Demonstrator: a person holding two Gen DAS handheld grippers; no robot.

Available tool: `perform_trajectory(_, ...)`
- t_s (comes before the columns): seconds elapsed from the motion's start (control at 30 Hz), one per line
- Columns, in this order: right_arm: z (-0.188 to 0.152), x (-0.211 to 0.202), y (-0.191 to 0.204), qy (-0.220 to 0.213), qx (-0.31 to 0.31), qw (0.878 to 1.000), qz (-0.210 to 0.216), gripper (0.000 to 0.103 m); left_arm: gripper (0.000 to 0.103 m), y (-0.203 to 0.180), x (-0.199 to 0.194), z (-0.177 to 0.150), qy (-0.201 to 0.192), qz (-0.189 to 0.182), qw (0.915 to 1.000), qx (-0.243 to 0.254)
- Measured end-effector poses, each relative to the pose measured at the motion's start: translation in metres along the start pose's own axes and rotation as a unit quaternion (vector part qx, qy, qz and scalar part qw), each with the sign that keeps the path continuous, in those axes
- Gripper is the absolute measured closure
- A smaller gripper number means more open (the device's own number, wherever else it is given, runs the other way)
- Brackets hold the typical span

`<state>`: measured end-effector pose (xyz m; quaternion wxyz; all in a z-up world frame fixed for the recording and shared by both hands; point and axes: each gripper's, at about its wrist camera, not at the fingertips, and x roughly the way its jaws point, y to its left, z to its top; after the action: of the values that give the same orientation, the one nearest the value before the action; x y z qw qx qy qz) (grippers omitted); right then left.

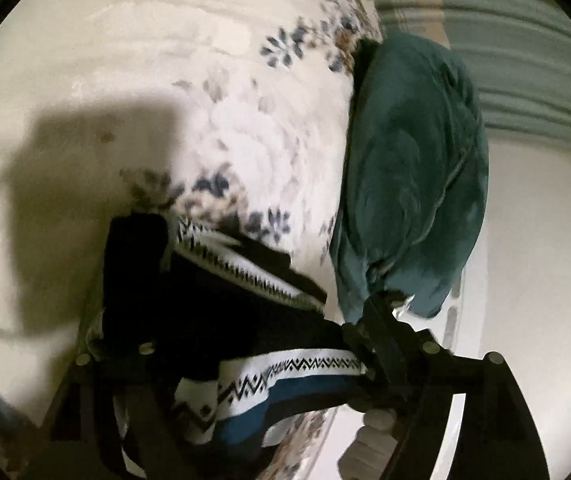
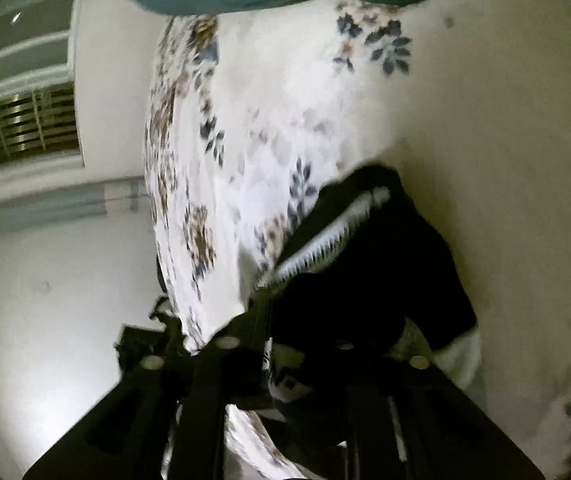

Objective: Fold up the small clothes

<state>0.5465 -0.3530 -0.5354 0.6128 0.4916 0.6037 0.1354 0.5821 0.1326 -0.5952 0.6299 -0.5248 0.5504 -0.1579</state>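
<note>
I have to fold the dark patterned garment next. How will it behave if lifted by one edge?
Likely floppy: the dark patterned garment already bunches in soft folds on the floral bedspread. Probably light, since it drapes limply over the bed's edge. It may sag and unfold rather than keep its shape.

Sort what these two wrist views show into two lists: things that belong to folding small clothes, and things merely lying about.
Belongs to the job:
- dark garment with zigzag trim
- left gripper
- right gripper

Lying about:
- teal garment, at the bed's edge
- floral bedsheet
- window grille
</note>
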Motion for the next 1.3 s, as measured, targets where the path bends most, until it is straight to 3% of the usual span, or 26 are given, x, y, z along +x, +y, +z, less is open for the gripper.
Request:
perform_trajectory(0.1, 0.008, 0.004, 0.001, -0.003, 0.001, 1.0, 0.015, 0.052, 0.027, 0.014, -0.003, 0.008, -0.008, -0.055, 0.9973, -0.047)
perform_trajectory(0.17, 0.009, 0.004, 0.004, -0.005, -0.004, 1.0, 0.027, 0.046, 0.025, 0.026, -0.005, 0.01, -0.014, -0.087, 0.9928, -0.081)
perform_trajectory(0.37, 0.013, 0.003, -0.007, -0.006, 0.039, 0.996, 0.077, 0.039, 0.022, 0.05, -0.002, 0.014, -0.03, -0.153, 0.9728, -0.172)
perform_trajectory(0.47, 0.019, 0.003, -0.005, -0.006, 0.053, 0.994, 0.093, 0.039, 0.021, 0.043, -0.004, 0.019, -0.035, -0.169, 0.9684, -0.18)
perform_trajectory(0.63, 0.023, 0.002, 0.003, -0.006, 0.056, 0.993, 0.104, 0.039, 0.021, 0.025, -0.004, 0.029, -0.031, -0.167, 0.9719, -0.163)
perform_trajectory(0.77, 0.021, 0.008, -0.003, 0.021, 0.097, 0.987, 0.126, 0.038, 0.021, 0.002, -0.003, 0.028, -0.004, -0.086, 0.9908, -0.105)
perform_trajectory(0.83, 0.018, 0.011, -0.001, 0.043, 0.093, 0.99, 0.094, 0.038, 0.021, -0.006, -0.007, 0.023, 0.009, -0.083, 0.9929, -0.085)
perform_trajectory(0.87, 0.017, 0.01, 0.004, 0.046, 0.065, 0.996, 0.045, 0.038, 0.021, -0.005, -0.009, 0.021, 0.012, -0.092, 0.9912, -0.094)
perform_trajectory(0.93, 0.017, 0.009, 0.01, 0.042, 0.037, 0.998, 0.002, 0.038, 0.021, 0.011, -0.01, 0.02, 0.008, -0.128, 0.9804, -0.15)
perform_trajectory(0.97, 0.018, 0.01, 0.01, 0.042, 0.042, 0.998, 0.009, 0.038, 0.021, 0.019, -0.009, 0.022, 0.003, -0.142, 0.9741, -0.176)
perform_trajectory(1.13, 0.027, 0.012, -0.01, 0.032, 0.158, 0.977, 0.138, 0.038, 0.021, 0.034, -0.004, 0.037, -0.029, -0.17, 0.9588, -0.226)
perform_trajectory(1.2, 0.029, 0.013, -0.018, 0.021, 0.195, 0.965, 0.173, 0.035, 0.021, 0.045, 0.002, 0.034, -0.038, -0.229, 0.934, -0.271)
perform_trajectory(1.23, 0.03, 0.014, -0.022, 0.016, 0.209, 0.961, 0.181, 0.035, 0.021, 0.049, 0.002, 0.033, -0.044, -0.243, 0.9255, -0.287)
perform_trajectory(1.27, 0.03, 0.014, -0.026, 0.011, 0.215, 0.961, 0.175, 0.035, 0.021, 0.051, 0.001, 0.033, -0.05, -0.246, 0.9233, -0.291)
perform_trajectory(1.3, 0.033, 0.012, -0.027, 0.005, 0.212, 0.964, 0.163, 0.035, 0.021, 0.05, -0.003, 0.035, -0.058, -0.236, 0.9279, -0.282)
